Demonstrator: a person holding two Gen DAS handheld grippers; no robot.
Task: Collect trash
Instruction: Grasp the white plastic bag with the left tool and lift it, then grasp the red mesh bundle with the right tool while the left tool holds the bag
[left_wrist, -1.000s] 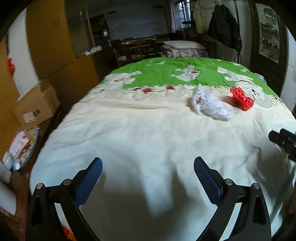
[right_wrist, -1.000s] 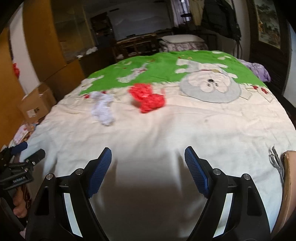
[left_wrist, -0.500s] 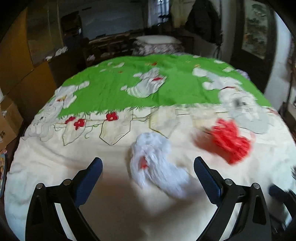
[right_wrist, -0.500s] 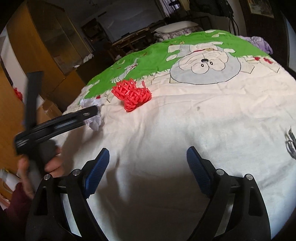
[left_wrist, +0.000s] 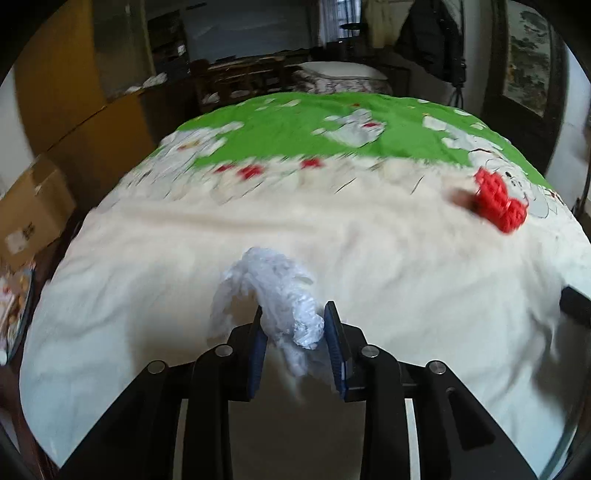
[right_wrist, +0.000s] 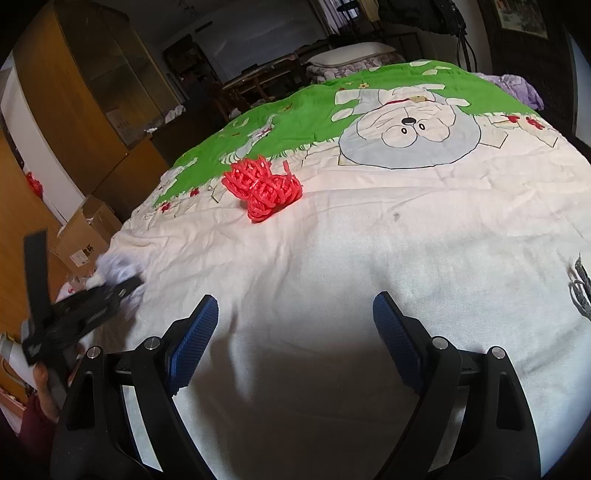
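Left gripper (left_wrist: 293, 332) was clamped on the crumpled white plastic bag (left_wrist: 273, 291), blue pads pinching its near end, rest of it bunched forward over the cream part of the bed (left_wrist: 369, 251). Right gripper (right_wrist: 291, 325) sat wide apart above the bedcover, holding nothing. Red mesh netting (right_wrist: 262, 188) lay loose near the green band (well apart from both grippers).

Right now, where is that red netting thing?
The red mesh netting lies loose on the bedspread, at the border of its green and cream parts. It is ahead and left of the open right hand-held gripper, which is not touching it.
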